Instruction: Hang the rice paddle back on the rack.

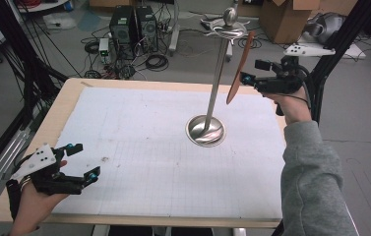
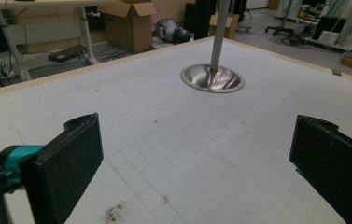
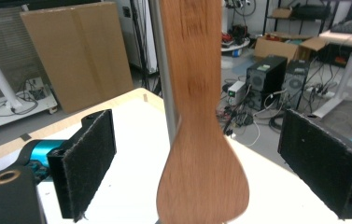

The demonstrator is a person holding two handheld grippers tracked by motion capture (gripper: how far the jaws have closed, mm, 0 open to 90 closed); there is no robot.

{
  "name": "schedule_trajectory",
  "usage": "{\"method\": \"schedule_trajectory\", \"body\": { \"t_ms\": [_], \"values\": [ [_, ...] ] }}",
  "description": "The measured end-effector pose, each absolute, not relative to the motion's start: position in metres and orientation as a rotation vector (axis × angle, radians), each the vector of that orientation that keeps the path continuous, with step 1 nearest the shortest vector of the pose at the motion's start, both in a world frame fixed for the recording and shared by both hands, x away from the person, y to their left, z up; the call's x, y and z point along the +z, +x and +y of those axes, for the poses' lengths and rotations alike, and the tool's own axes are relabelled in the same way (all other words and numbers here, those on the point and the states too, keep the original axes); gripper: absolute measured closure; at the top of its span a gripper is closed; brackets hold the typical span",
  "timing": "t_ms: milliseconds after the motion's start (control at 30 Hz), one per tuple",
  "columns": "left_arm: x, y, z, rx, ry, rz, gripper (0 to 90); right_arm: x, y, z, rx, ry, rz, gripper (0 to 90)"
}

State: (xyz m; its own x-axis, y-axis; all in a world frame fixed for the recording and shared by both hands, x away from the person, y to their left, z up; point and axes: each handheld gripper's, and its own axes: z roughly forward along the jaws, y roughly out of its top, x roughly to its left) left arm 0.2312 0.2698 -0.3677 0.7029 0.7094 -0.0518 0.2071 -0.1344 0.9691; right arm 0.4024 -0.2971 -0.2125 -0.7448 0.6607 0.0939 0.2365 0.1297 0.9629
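Right hand-held gripper (image 1: pixel 248 73): jaws wide, spatula (image 1: pixel 239 69) loose between them.
Left hand-held gripper (image 1: pixel 85 161): open, empty.
Risk: spatula may slip off stand (image 1: pixel 216 83).

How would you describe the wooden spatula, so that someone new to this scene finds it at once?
Start at the white mat on the table and find the tall metal stand rising from its round base. The spatula hangs from a hook at the stand's top, on the side of the right gripper, whose open jaws flank it without touching. It is the one brown, flat, wooden thing among metal and black parts.
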Motion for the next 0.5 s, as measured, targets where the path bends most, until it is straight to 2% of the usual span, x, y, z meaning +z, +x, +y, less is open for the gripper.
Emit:
{"method": "schedule_trajectory", "body": {
  "t_ms": [500],
  "values": [
    [-0.372,0.237,0.262,0.518,1.699,0.767,3.2,-0.237,0.383,-0.311,1.619,0.852,2.105,8.7]
  ]
}}
